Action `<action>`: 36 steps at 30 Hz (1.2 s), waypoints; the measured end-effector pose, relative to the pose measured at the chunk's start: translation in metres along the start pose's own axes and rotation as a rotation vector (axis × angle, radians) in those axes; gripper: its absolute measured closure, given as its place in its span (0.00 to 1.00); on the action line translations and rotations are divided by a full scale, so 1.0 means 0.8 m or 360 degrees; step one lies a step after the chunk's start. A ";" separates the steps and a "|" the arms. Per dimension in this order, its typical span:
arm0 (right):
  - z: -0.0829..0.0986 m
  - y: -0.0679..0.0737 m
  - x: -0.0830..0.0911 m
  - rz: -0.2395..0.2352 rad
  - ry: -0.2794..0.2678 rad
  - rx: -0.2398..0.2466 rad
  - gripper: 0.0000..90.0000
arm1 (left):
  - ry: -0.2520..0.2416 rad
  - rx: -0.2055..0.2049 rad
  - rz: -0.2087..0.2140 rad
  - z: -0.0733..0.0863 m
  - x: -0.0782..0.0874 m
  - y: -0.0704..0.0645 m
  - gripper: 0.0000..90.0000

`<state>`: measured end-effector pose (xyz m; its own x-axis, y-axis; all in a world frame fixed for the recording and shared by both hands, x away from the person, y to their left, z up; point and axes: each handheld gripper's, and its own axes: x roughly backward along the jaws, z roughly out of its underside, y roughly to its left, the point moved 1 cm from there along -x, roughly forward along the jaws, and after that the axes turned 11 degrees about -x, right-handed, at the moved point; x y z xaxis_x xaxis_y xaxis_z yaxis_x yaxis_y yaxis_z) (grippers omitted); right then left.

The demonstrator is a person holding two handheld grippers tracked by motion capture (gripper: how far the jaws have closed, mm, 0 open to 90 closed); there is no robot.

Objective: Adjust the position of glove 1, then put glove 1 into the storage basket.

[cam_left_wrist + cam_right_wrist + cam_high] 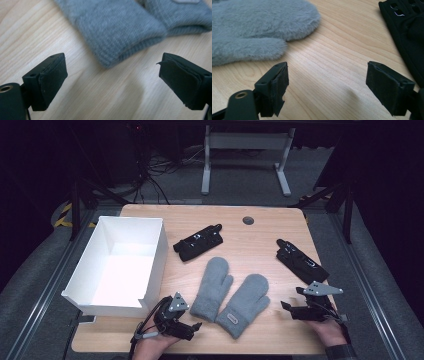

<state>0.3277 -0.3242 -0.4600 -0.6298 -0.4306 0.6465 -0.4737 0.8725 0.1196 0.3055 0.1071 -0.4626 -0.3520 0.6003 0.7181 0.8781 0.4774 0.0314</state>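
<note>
Grey knitted mitten [117,30] cuff sits right ahead; your left gripper [112,82] gapes wide, so pinch it squarely.

Bare surface [260,237] between the two black gloves, easy to pass there. White box [125,262] walls off the left side – grey mittens [230,295] clog the middle front, right black glove [302,261] crowding the right edge.

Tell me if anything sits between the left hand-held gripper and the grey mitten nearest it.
Nothing visible does. The left hand-held gripper is open, with bare wooden table between its jaws and the cuff of the grey mitten just ahead.
</note>
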 end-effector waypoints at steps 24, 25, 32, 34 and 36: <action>0.011 -0.003 -0.020 0.0005 0.0078 0.0011 0.13 | -0.0045 0.0058 -0.0059 -0.072 -0.016 0.020 0.20; 0.010 -0.003 -0.020 0.0005 0.0081 0.0013 0.12 | -0.0048 0.0070 -0.0060 -0.075 -0.018 0.022 0.22; 0.011 -0.003 -0.020 0.0001 0.0080 0.0012 0.12 | -0.0020 0.0066 -0.0082 -0.092 -0.030 0.044 0.35; 0.011 -0.003 -0.020 0.0001 0.0080 0.0013 0.12 | -0.0009 0.0074 -0.0079 -0.095 -0.035 0.051 0.39; 0.011 -0.003 -0.020 0.0001 0.0080 0.0013 0.12 | -0.0005 0.0084 -0.0089 -0.098 -0.039 0.059 0.44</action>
<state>0.3336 -0.3211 -0.4769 -0.5984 -0.4178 0.6836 -0.4783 0.8708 0.1135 0.3838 0.0605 -0.4289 -0.4013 0.5738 0.7139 0.8386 0.5436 0.0345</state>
